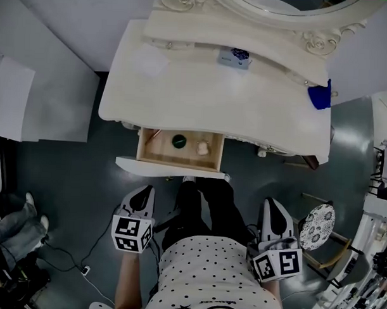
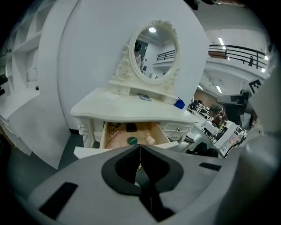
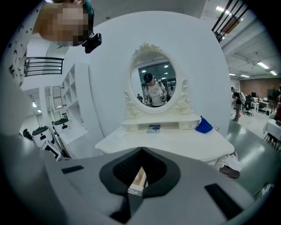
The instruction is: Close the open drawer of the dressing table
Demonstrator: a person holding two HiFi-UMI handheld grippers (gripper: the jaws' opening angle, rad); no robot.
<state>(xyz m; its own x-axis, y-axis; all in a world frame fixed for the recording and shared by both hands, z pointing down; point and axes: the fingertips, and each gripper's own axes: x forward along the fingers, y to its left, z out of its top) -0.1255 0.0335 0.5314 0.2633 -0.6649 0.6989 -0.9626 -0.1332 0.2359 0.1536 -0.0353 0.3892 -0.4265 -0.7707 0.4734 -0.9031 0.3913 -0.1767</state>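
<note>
Grey left tongs [image 1: 143, 192] at lower left, jaws pressed together, nothing held, well short of drawer. Wooden drawer [image 1: 174, 169] stands pulled out under front edge of cream counter [image 1: 202, 100]; dark green disc [image 1: 179, 141] and pale lump [image 1: 202, 146] inside. Right tongs [image 1: 272, 203] likewise closed, empty. Blue cloth [image 1: 319, 97] at counter's right end.

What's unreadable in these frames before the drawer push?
- Right gripper view: drawer almost wholly hidden behind the right gripper's own body.
- Head view: green disc and pale lump in the drawer too small to identify.
- Head view: mirror cut off by the top edge.
</note>
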